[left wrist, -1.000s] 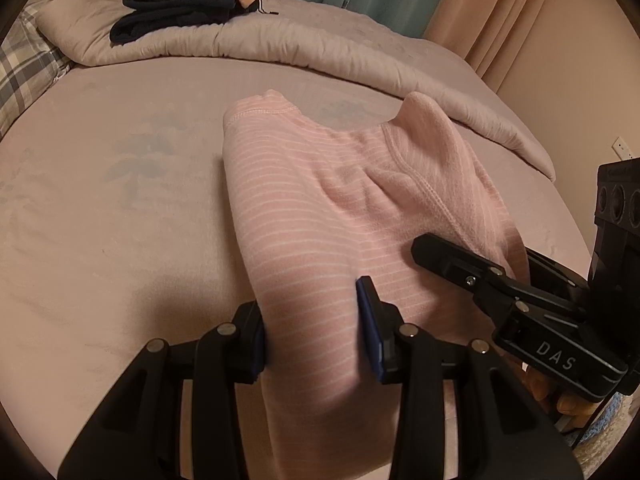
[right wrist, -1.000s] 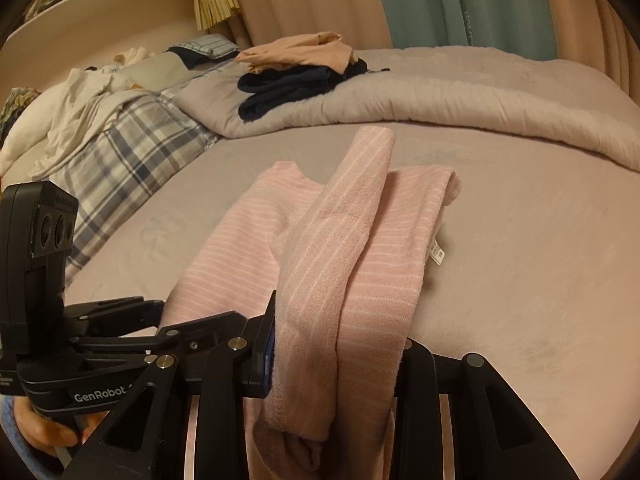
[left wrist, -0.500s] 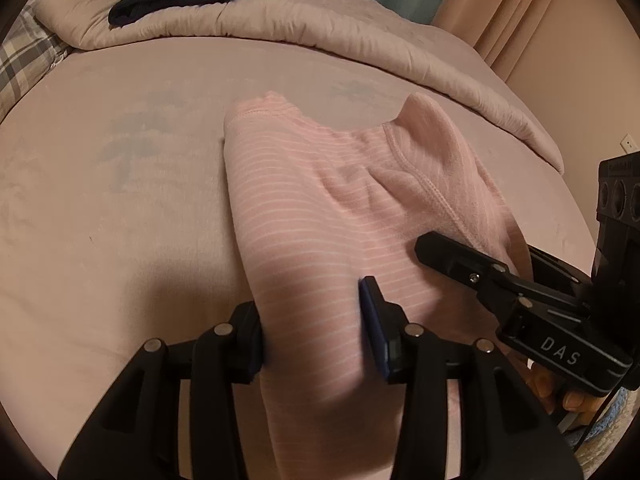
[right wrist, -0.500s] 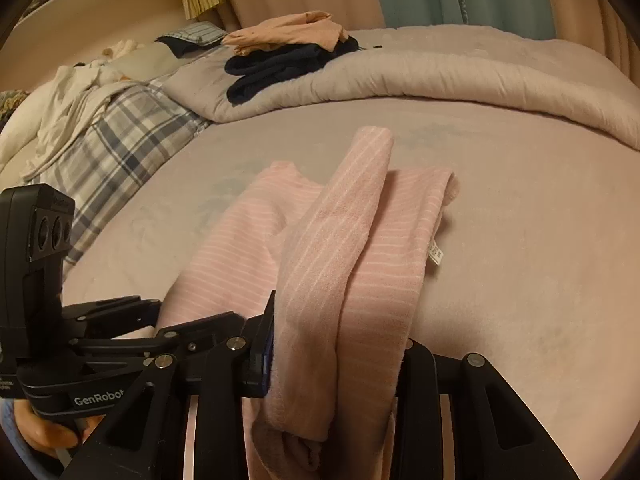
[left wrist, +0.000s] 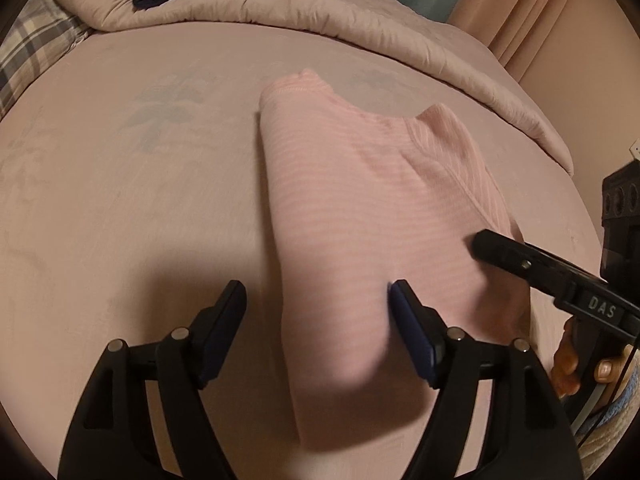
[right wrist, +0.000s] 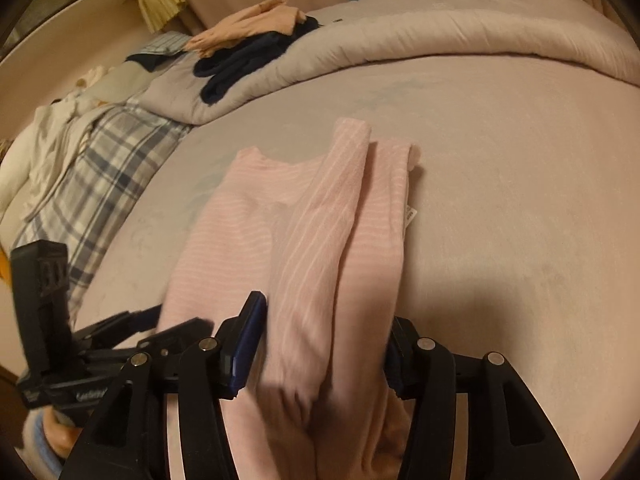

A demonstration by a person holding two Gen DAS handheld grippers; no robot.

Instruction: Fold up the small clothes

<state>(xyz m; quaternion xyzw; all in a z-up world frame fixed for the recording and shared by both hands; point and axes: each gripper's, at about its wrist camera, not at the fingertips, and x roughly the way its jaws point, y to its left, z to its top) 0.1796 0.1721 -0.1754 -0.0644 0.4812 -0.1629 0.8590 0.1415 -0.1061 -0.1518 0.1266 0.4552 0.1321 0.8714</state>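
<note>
Both sets of jaws have spread since a moment ago, when they pinched the near hem; the left gripper (left wrist: 316, 328) now stands wide apart with the cloth lying loose between its blue pads, and the right gripper (right wrist: 320, 344) is likewise parted around the near end of the garment, no longer clamping it; both cameras have also tipped down toward the bed.

The pink striped top (left wrist: 360, 208) lies lengthwise on the bed sheet (left wrist: 120, 200), folded into a narrow strip, its neckline at the far end; thin white stripes cross the soft, fuzzy knit; in the right wrist view a sleeve (right wrist: 320, 216) is folded over the body along its length, and a small white tag (right wrist: 410, 214) sticks out at the right edge.

The sheet is a pale mauve with faint bluish prints; a rolled quilt (right wrist: 440, 40) runs across the far side, bearing dark navy clothes (right wrist: 244, 62) and a peach garment (right wrist: 248, 28); a plaid blanket (right wrist: 108, 160) and white laundry (right wrist: 36, 152) lie to the left; teal and peach curtains (left wrist: 520, 4) hang behind.
</note>
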